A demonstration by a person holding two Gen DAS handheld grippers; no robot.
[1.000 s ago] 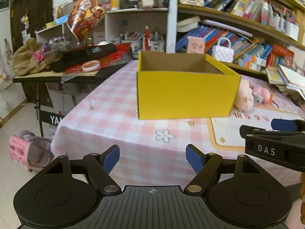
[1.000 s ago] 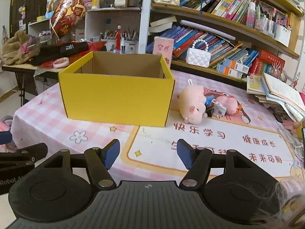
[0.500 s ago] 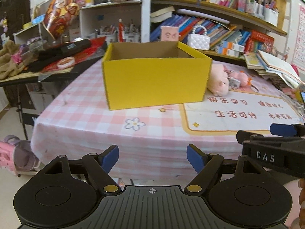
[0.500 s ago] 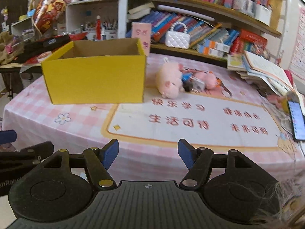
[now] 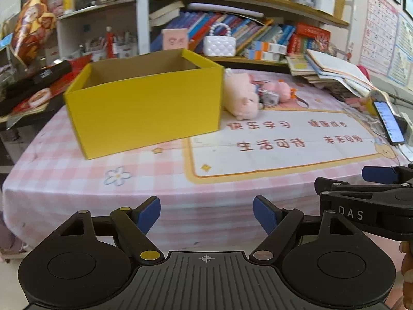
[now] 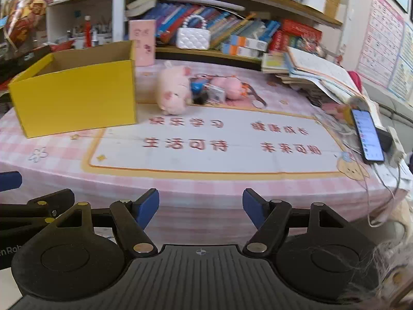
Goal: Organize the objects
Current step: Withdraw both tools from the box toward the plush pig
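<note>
pink checked table (image 5: 64, 180), yellow box (image 5: 144, 108), plush pig (image 6: 173, 90)

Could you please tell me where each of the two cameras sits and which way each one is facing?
Left wrist: on the open left gripper, short of the table's near edge, facing the yellow box; the right gripper shows at right.
Right wrist: on the open right gripper, facing the pig plush and phone.
Shared: box, plush, white mat, bookshelves.

"DAS" on right tool (image 5: 382, 180); "生活可待" on mat (image 6: 258, 134)
</note>
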